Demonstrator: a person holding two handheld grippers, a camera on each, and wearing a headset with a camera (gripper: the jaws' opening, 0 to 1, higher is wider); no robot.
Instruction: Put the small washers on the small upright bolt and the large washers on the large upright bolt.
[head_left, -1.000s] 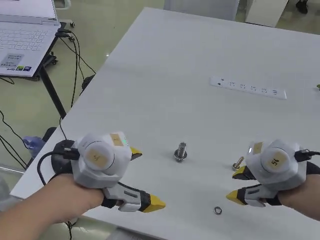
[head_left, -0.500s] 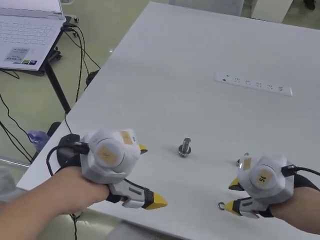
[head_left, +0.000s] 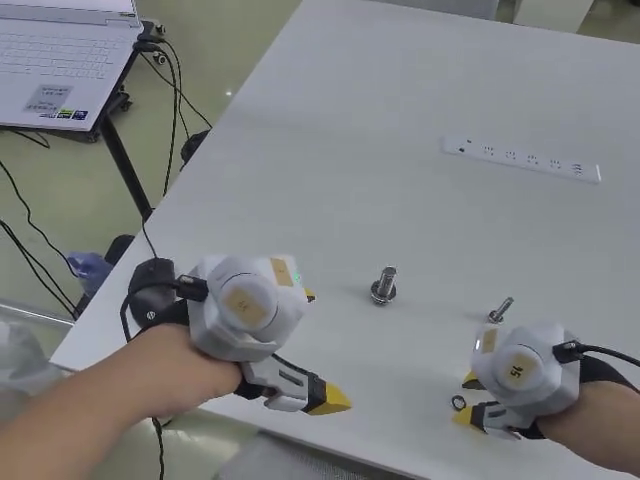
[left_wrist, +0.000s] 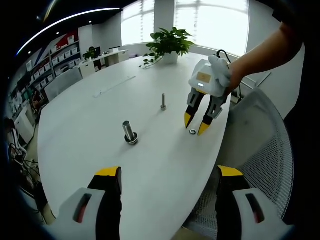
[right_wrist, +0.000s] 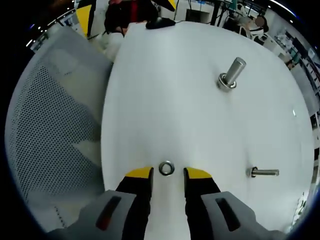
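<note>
The right gripper (head_left: 464, 400) has come down toward the near edge of the table (head_left: 340, 120) since a second ago; then the washer (right_wrist: 166, 168) lay apart from it, below and to the left of its tips, and now the washer sits between them; in the right gripper view it lies flat on the table just at the yellow tips, with a sliver of white showing on either side; the jaws are a little apart and not pinching it; the left gripper (left_wrist: 169, 172) has kept its place over the near left part of the table, held by a hand, with its jaws spread wide and nothing between them; the large bolt (head_left: 384, 285) stands upright near the middle of the table, between the two grippers and farther from the person; the small bolt (head_left: 500, 310) stands upright to the right of it, near the right gripper and just beyond it; the two bolts are well apart; a power strip (head_left: 522, 160) lies far across the table; a laptop (head_left: 60, 60) sits on a stand off the table's left side; a plant (left_wrist: 167, 45) stands at the far end in the left gripper view, and a mesh chair (right_wrist: 55, 125) stands at the table's near edge.
</note>
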